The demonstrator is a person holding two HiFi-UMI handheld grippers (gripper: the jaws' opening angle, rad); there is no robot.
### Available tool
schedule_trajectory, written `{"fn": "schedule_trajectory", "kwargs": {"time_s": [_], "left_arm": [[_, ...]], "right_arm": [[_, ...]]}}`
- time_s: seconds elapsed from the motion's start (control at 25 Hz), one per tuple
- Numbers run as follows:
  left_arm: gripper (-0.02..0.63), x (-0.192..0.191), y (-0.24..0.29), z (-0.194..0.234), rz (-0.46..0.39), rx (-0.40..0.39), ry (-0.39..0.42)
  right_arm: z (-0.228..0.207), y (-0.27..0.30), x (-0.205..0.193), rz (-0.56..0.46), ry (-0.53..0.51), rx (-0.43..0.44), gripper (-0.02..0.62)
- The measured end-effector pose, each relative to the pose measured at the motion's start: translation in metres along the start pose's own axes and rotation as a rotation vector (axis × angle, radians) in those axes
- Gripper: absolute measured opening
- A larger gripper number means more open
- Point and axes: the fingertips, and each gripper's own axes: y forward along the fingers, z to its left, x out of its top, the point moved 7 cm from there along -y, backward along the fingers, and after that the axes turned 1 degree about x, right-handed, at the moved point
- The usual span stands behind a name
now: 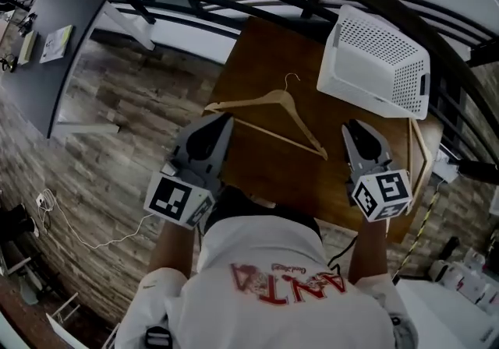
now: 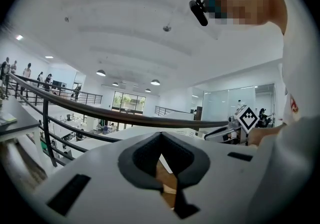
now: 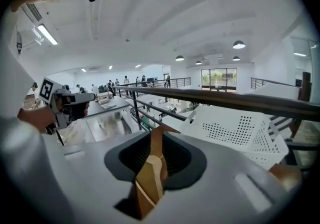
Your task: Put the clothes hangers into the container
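Hanger (image 1: pixel 278 96): left end partly hidden behind the left hand-held gripper (image 1: pixel 224 116).

- White short-sleeved shirt (image 1: pixel 265 250), back: red capital lettering "ANTA" (image 1: pixel 290 282), seen upside down; the smaller red script beside it is illegible.
- Cubes of the left gripper (image 1: pixel 225 117) and right gripper (image 1: pixel 352 125): black-and-white square markers, no letters or digits.

A brown table (image 1: pixel 265 51) carries a wooden hanger (image 1: pixel 279 95) and a white container (image 1: pixel 374 63).
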Motion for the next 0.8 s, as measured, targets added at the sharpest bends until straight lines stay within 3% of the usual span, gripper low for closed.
{"fn": "schedule_trajectory", "kwargs": {"time_s": [0.08, 0.16, 0.32, 0.56, 0.8], "left_arm": [[0.008, -0.009, 0.0, 0.018, 0.006, -0.003, -0.018], [0.008, -0.018, 0.0, 0.027, 0.024, -0.014, -0.031], [0.008, -0.032, 0.002, 0.039, 0.053, -0.021, -0.049], [0.008, -0.06, -0.004, 0.063, 0.12, -0.009, -0.12], [0.008, -0.079, -0.004, 0.086, 0.171, 0.018, -0.138]], "right_arm": [[0.009, 0.026, -0.005, 0.059, -0.018, 0.009, 0.077], [0.015, 0.048, -0.013, 0.139, -0.041, 0.021, 0.126], [0.016, 0.088, -0.032, 0.269, -0.078, 0.022, 0.133], [0.013, 0.158, -0.088, 0.492, -0.097, 0.034, 0.195], [0.007, 0.213, -0.139, 0.631, -0.085, -0.002, 0.201]]}}
